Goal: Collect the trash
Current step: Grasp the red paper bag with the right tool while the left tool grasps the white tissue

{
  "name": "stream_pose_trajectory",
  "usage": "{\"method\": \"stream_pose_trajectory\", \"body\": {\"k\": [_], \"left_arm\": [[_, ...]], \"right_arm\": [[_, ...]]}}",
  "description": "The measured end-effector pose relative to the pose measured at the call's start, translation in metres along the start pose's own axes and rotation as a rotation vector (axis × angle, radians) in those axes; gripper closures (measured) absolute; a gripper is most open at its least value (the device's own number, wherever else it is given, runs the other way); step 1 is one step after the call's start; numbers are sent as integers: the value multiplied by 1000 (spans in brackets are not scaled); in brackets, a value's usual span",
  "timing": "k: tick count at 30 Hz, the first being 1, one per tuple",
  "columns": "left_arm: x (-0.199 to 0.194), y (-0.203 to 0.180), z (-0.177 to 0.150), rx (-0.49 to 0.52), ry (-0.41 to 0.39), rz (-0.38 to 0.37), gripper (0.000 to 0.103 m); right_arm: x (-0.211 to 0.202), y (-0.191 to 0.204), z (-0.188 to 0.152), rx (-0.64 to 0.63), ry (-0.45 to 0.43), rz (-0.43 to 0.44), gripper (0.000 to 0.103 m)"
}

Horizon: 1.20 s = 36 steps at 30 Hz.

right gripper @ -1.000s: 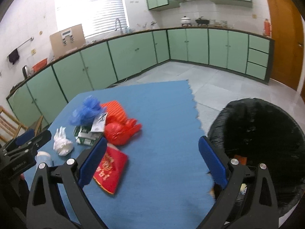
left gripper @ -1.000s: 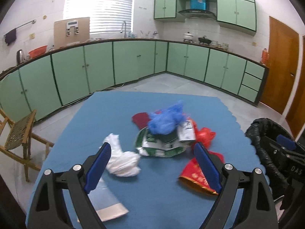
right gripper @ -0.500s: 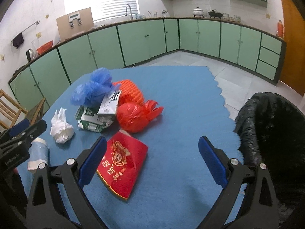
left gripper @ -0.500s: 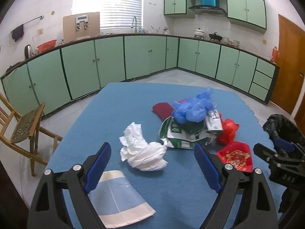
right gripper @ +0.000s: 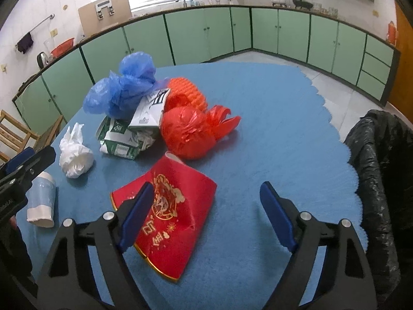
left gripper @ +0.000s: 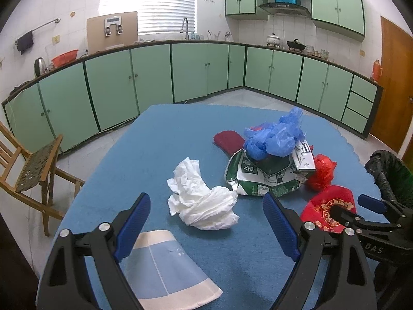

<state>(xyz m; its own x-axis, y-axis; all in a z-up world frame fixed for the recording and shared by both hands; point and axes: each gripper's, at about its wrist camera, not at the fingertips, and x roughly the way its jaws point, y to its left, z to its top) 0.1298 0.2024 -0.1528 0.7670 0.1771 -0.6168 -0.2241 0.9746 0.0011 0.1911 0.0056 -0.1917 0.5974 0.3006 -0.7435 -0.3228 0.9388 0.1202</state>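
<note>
Trash lies on the blue table [left gripper: 160, 142]: a crumpled white tissue [left gripper: 201, 199], a flattened blue-and-white paper cup [left gripper: 165, 268], a green-white carton [left gripper: 263, 175], a blue plastic bag [left gripper: 276, 137], a red plastic bag [right gripper: 191, 129] and a flat red packet [right gripper: 170, 214]. My left gripper [left gripper: 206, 227] is open and empty, just short of the tissue, with the cup under its left finger. My right gripper [right gripper: 206, 217] is open and empty, low over the red packet's near end.
A bin lined with a black bag [right gripper: 379, 170] stands at the table's right edge. A wooden chair [left gripper: 28, 165] stands left of the table. Green cabinets [left gripper: 206, 72] line the far walls. A dark red pad [left gripper: 227, 139] lies behind the pile.
Both grippers have swung left and moved in over the table. The tissue now sits between my left fingers' line; the red packet now sits under my right gripper, the bin slid to the right edge.
</note>
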Motion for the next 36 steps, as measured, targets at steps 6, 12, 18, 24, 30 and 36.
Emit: {"method": "stream_pose_trajectory", "body": {"k": [6,12,18,24,30,36], "left_arm": [[5,0,-1,-3,10,2,16],[10,-1,-3,2,23,0,16],[13,-4,-2,6,23,3,16],[23,-5,1,-3,33,12,16],[39,-8,5,-7,65,13,22],[56,-7,4,-22,120,13,47]], "right_arm": [[9,4,-1,-6,47,55,37],[8,10,2,-15,49,98,56],[-2,4,4,18,21,98,57],[-8,-8,6,26,7,71,57],[-11,-15,10,17,-8,56,57],[-17,-13,11,-12,-20,41,57]]}}
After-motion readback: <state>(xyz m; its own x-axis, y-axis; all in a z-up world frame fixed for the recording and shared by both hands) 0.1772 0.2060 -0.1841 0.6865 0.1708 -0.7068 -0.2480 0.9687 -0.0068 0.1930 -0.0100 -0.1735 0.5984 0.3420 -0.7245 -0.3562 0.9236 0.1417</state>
